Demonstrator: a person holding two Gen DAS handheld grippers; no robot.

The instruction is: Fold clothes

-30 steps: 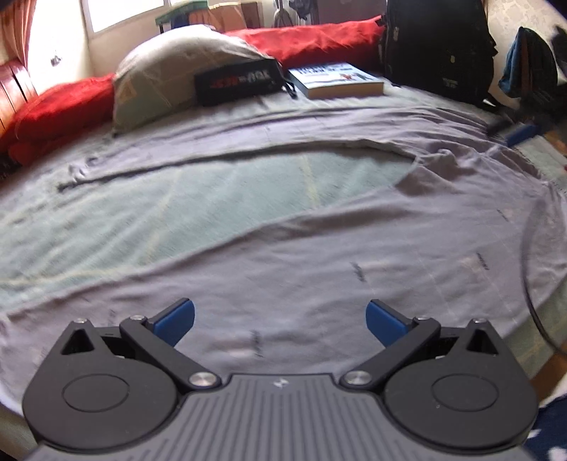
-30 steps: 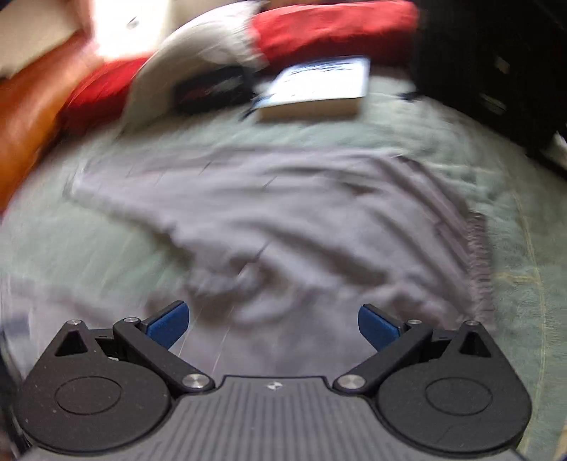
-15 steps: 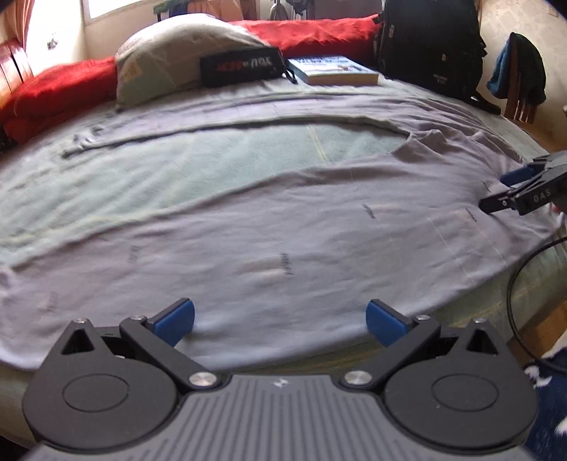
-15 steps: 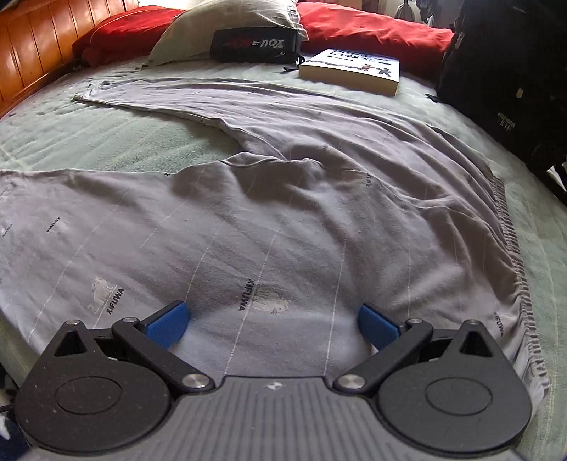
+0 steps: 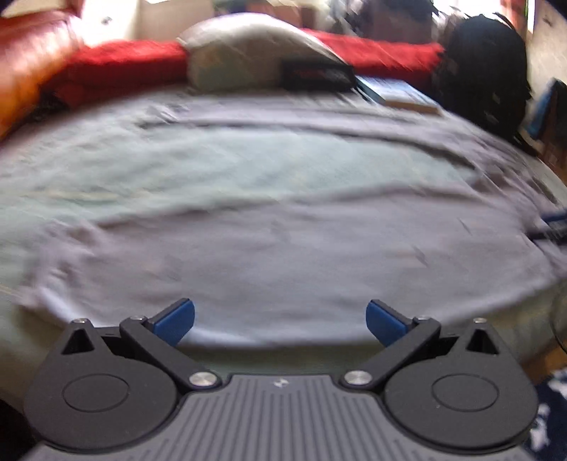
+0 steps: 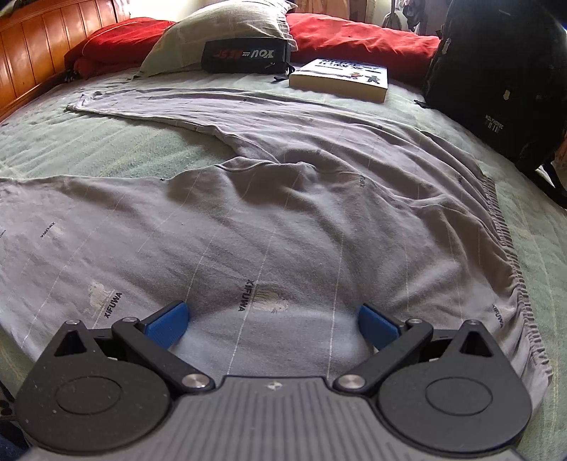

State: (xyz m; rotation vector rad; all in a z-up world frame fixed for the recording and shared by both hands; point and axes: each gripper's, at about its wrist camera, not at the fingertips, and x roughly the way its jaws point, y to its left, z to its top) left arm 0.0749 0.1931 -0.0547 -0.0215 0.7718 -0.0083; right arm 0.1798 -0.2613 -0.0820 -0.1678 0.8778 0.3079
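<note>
Both jaws stand wide apart and grip nothing. From the left wrist view, the left gripper [image 5: 280,321] hovers at the near edge of a bed [image 5: 248,166], its blue fingertips [image 5: 175,321] spread above grey trousers [image 5: 283,248] laid flat across the pale green cover. That view is smeared by blur, so fine detail is lost. At its far right edge a dark sliver with a blue tip shows above the cloth (it looks like the right gripper, though the blur leaves that uncertain).

From the right wrist view, sharp and clear, the right gripper [image 6: 273,321] is low above the trousers [image 6: 283,212] near the elastic waistband [image 6: 510,266], which runs down the right side. One leg stretches away toward the top left, the other toward the left edge, with green cover between them. Small printed logos and thin pale stripes mark the cloth.

Beyond the trousers lie a book [image 6: 340,79], a black pouch [image 6: 244,55] with lettering, a grey pillow [image 6: 219,32], red cushions [image 6: 354,35] and a black backpack [image 6: 503,78]. A wooden headboard [image 6: 46,46] is at the left.
</note>
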